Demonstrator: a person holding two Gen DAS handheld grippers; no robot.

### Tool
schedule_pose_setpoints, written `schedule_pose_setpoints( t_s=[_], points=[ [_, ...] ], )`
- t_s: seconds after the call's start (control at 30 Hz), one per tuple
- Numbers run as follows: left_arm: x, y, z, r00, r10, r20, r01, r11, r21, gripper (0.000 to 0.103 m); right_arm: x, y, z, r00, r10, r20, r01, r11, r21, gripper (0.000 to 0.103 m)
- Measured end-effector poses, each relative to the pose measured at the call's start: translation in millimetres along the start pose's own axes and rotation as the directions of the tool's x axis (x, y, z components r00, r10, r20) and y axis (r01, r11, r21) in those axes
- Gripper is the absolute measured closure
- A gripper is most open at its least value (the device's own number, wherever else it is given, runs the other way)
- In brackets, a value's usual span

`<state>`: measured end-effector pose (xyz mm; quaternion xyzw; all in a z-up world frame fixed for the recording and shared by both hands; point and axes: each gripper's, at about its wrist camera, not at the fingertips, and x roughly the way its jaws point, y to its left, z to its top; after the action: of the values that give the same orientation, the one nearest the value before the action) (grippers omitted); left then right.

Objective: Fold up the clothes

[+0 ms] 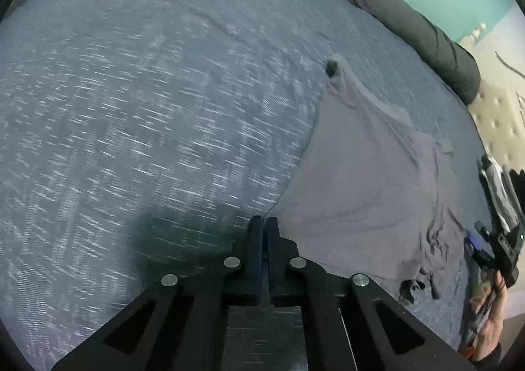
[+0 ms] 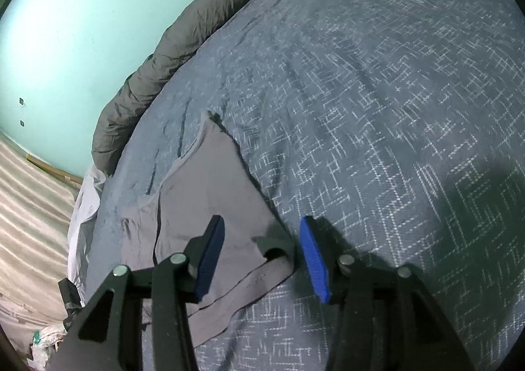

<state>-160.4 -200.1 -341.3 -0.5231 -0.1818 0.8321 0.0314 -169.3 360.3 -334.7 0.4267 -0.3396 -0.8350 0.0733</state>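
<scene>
Between the blue pads of the right tongs (image 2: 262, 256), which stand apart and grip nothing, lies the hemmed corner of the flat grey cloth garment (image 2: 210, 200), probably lined up for a pinch. The left tongs (image 1: 264, 229) are pressed together at the garment's opposite edge, though whether cloth is caught between them I cannot tell. The garment lies spread on the blue white-flecked bedspread (image 2: 377, 108), with a rolled dark grey duvet (image 2: 197, 19) along the far side, leaving room to fold.
</scene>
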Motion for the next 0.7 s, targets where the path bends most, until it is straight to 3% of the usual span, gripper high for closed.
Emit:
schedule_pose_setpoints(
  t_s=[0.1,0.17,0.27,0.57,0.7],
  points=[
    [-7.9,7.6,-1.8,1.000,0.010,0.020,-0.010,1.000,-0.018,0.101,0.0,0.4,-1.3,1.000,0.000,-0.005,-0.001,1.000,-0.006,0.070],
    [-11.5,12.1,-3.7,1.000,0.013,0.025,-0.012,1.000,-0.027,0.101,0.4,0.8,-2.7,1.000,0.004,-0.010,-0.004,1.000,-0.012,0.090],
    [-17.9,23.2,-5.7,0.999,0.006,0.034,-0.004,0.998,-0.057,0.101,1.6,-1.5,-2.9,1.000,0.015,-0.010,-0.015,1.000,0.003,0.098],
    [-20.9,24.3,-18.0,1.000,0.001,0.027,0.000,0.999,-0.037,0.100,-3.5,-7.2,-1.1,0.999,-0.029,0.018,0.029,0.999,0.037,0.096],
    [-38.0,28.1,-26.4,0.998,0.035,0.050,-0.032,0.998,-0.062,0.082,-9.4,1.2,-3.6,0.999,-0.037,0.029,0.037,0.999,-0.003,0.095]
  ],
)
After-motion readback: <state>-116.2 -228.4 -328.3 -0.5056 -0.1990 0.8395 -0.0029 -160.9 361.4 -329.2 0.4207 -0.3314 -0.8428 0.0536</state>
